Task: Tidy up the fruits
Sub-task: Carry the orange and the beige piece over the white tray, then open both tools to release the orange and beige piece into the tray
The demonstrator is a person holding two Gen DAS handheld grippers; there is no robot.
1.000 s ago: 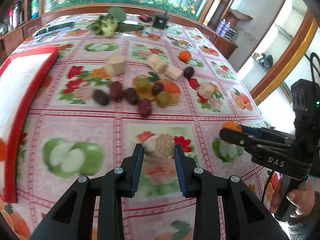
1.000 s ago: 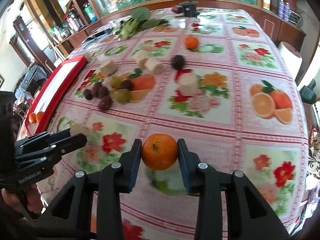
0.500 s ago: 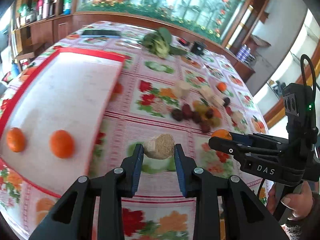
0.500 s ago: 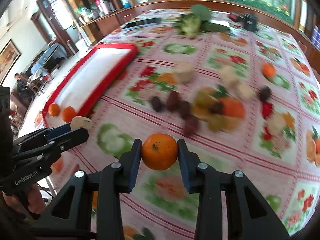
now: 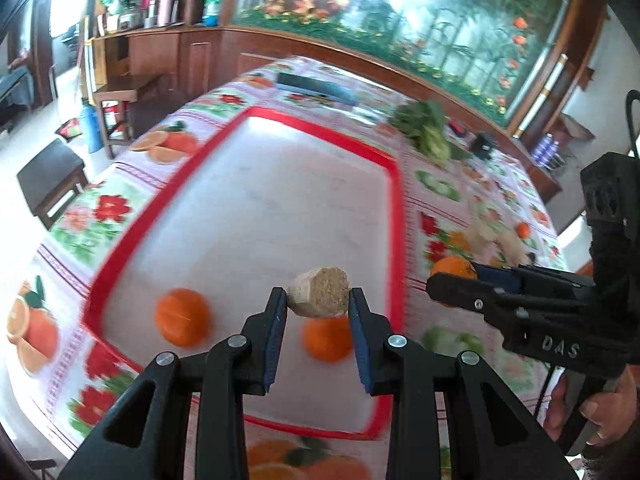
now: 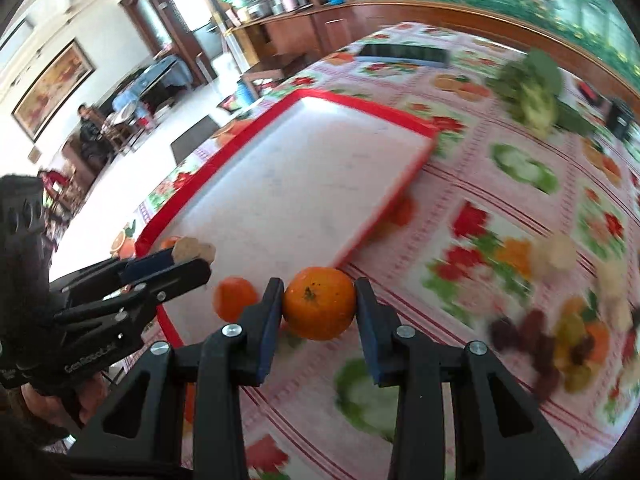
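My left gripper (image 5: pixel 318 300) is shut on a beige cut chunk (image 5: pixel 320 291), held above the near end of the red-rimmed white tray (image 5: pixel 256 216). Two oranges (image 5: pixel 182 322) (image 5: pixel 326 338) lie on that tray below it. My right gripper (image 6: pixel 320 300) is shut on an orange (image 6: pixel 320 302), hovering by the tray's near right corner (image 6: pixel 344 256); in the left wrist view that gripper (image 5: pixel 452 284) shows at right with its orange (image 5: pixel 452 270). The left gripper (image 6: pixel 188 264) with its chunk (image 6: pixel 192 250) appears at left in the right wrist view.
A pile of dark, green and beige fruit pieces (image 6: pixel 560 336) lies on the flowered tablecloth (image 6: pixel 480 216) to the right. Leafy greens (image 6: pixel 532 92) and a dark flat object (image 6: pixel 402 52) sit at the far side. A stool (image 5: pixel 52 180) stands beyond the table's left edge.
Both grippers have swung left from the fruit pile to the tray, carrying the chunk and the orange. The left now hangs over the tray's near end.
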